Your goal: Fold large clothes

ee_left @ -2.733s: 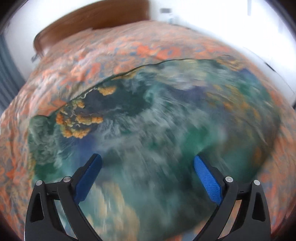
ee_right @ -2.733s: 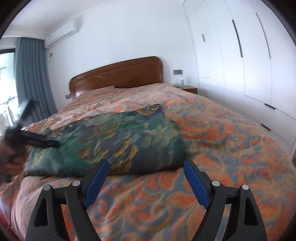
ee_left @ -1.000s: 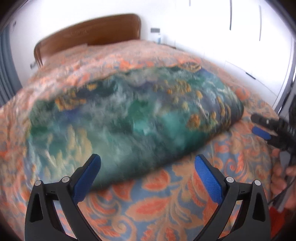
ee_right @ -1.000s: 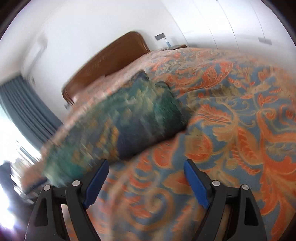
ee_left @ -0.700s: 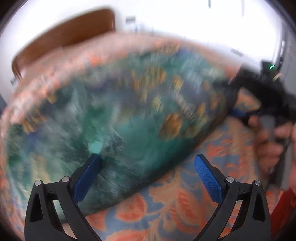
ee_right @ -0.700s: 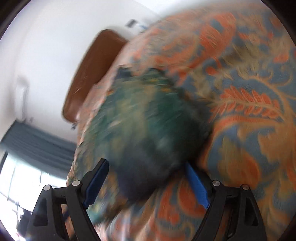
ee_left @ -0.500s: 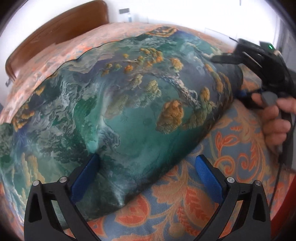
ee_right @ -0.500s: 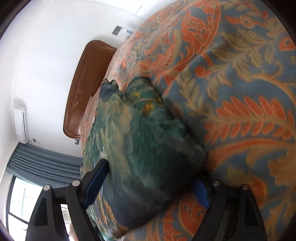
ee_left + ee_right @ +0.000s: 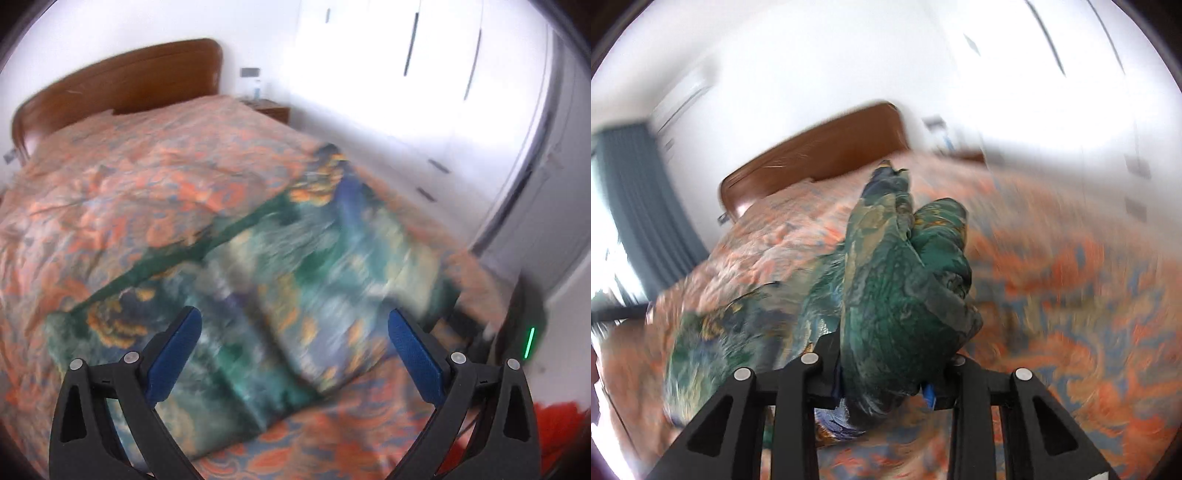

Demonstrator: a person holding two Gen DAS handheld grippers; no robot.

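We see a folded green and blue patterned garment (image 9: 280,295) lying on the orange patterned bedspread (image 9: 140,192) of a bed, toward the foot edge and the side nearest the white wardrobe (image 9: 424,66). In the left wrist view our left gripper (image 9: 293,332) hangs above the garment with its jaws wide and nothing between the blue pads (image 9: 173,350); the cloth below is blurred.

In the right wrist view our right gripper (image 9: 882,384) has just been closing, and a thick bunch of the garment (image 9: 905,295) now sits between its jaws, which stand narrow and clamp the cloth. The bunch rises from the gripper in folds, lifted clear of the bedspread (image 9: 1089,295), while the rest of the cloth trails down to the left onto the bed.

A brown wooden headboard (image 9: 820,155) stands at the far end of the bed, and a blue-grey curtain (image 9: 639,206) hangs at the left.
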